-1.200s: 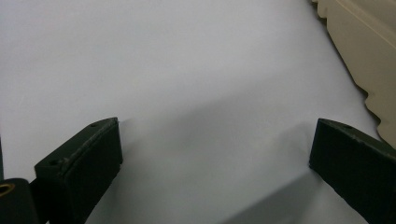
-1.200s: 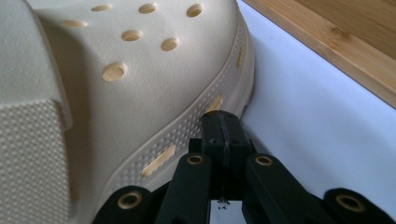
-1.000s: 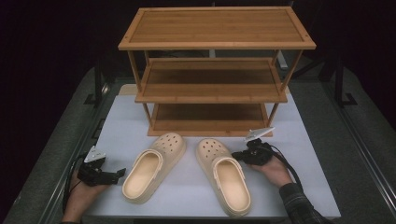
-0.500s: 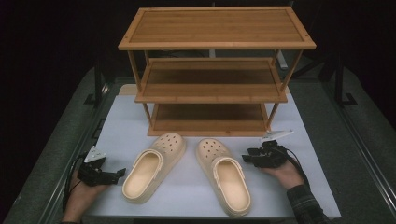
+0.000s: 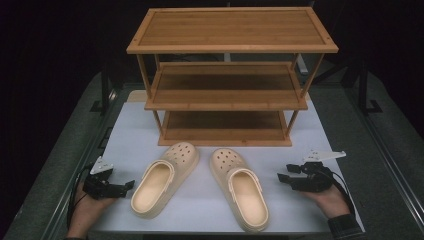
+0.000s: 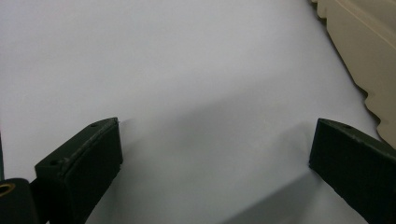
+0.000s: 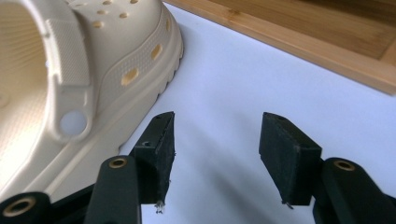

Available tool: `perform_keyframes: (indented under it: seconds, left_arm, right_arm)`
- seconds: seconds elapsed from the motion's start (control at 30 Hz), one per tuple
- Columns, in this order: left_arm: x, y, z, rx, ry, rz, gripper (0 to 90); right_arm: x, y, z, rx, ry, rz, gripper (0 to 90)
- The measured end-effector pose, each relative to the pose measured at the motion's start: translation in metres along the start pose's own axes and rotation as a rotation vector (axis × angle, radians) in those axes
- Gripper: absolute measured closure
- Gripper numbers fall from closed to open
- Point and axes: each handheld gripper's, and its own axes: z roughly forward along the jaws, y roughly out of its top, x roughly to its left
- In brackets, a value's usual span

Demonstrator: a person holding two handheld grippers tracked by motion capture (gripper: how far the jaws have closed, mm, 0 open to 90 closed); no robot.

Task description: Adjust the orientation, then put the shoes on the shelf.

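Currently the right gripper point(image 5: 283, 178) rests low on the white counter point(image 5: 320, 135), apart from the right cream foam clog point(image 5: 239, 188), its black jaws pointing at the shoe's outer side. The jaws have just been opening and stand about half wide, with only bare counter between them; the right gripper view shows the clog's perforated side wall and strap rivet point(image 7: 74, 123) just off the left jaw. The left gripper point(image 5: 127, 186) lies near the heel side of the left cream foam clog point(image 5: 162, 178), jaws wide and empty, with the ridged sole edge point(image 6: 362, 46) at the corner of the left gripper view.

Judgement: the step in hand looks like an approach to grasp the right clog. To do it well, the jaws should open further, straddle the side wall or heel strap, and close on firm material rather than the thin strap alone.

Surroundings: a three-tier bamboo shoe rack point(image 5: 231, 75) stands behind both clogs, all shelves bare. Its bottom rail point(image 7: 299, 46) sits close to the clog toes, so a lift should clear it before moving forward. The two clogs lie near each other, toes converging; sideways drift could nudge the neighbour.
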Motion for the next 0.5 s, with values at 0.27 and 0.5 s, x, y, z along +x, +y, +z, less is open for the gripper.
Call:
perform_keyframes:
  seconds: [0.27,0.5]
  left_arm:
    - [0.003,0.006,-0.013,-0.021,-0.019,-0.019,2.3]
    - [-0.008,0.021,-0.037,-0.089,-0.057,0.003,3.1]
  right_arm:
    - [0.002,-0.002,-0.011,-0.033,0.008,0.010,41.3]
    - [0.008,0.002,-0.011,-0.047,0.027,-0.002,41.1]
